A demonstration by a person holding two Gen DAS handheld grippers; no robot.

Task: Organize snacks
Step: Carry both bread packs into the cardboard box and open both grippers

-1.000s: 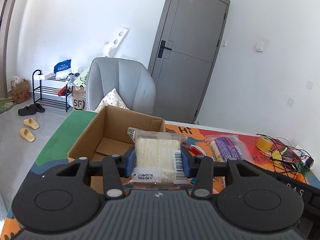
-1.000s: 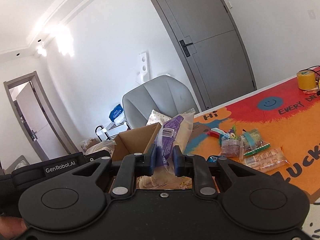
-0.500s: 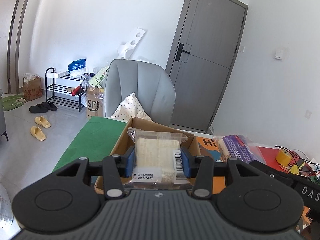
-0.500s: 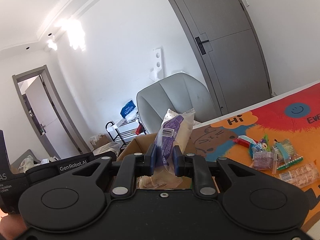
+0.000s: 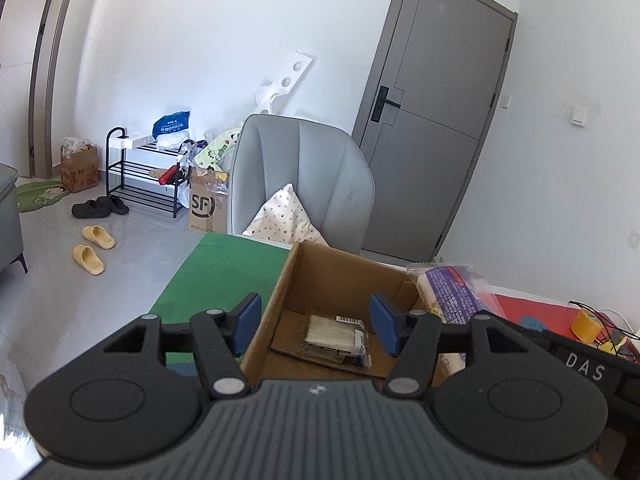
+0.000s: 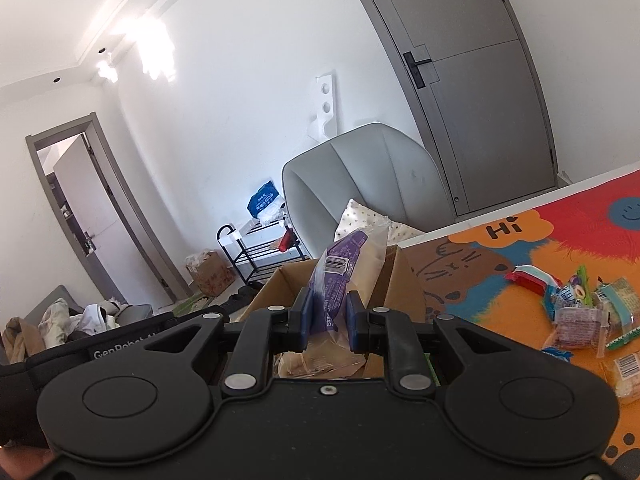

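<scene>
Snack drop happened right at this moment. From the left wrist view, the left gripper [image 5: 316, 326] had its jaws opening with nothing between them, and the pale cracker pack [image 5: 335, 336] it was pinching half a second earlier lay flat on the floor of the cardboard box [image 5: 336, 276], toward the box's near side. The box sat by the green end of the table mat [image 5: 224, 276].

From the right wrist view, the right gripper [image 6: 327, 320] was clenched on the purple-wrapped snack [image 6: 340, 276], same as a second before, held upright over the box's near edge (so probably next in line to go in). More loose snack packets [image 6: 580, 312] were scattered on the orange part of the mat toward the table's right side, so I'd say the tidying was nowhere near done.
</scene>
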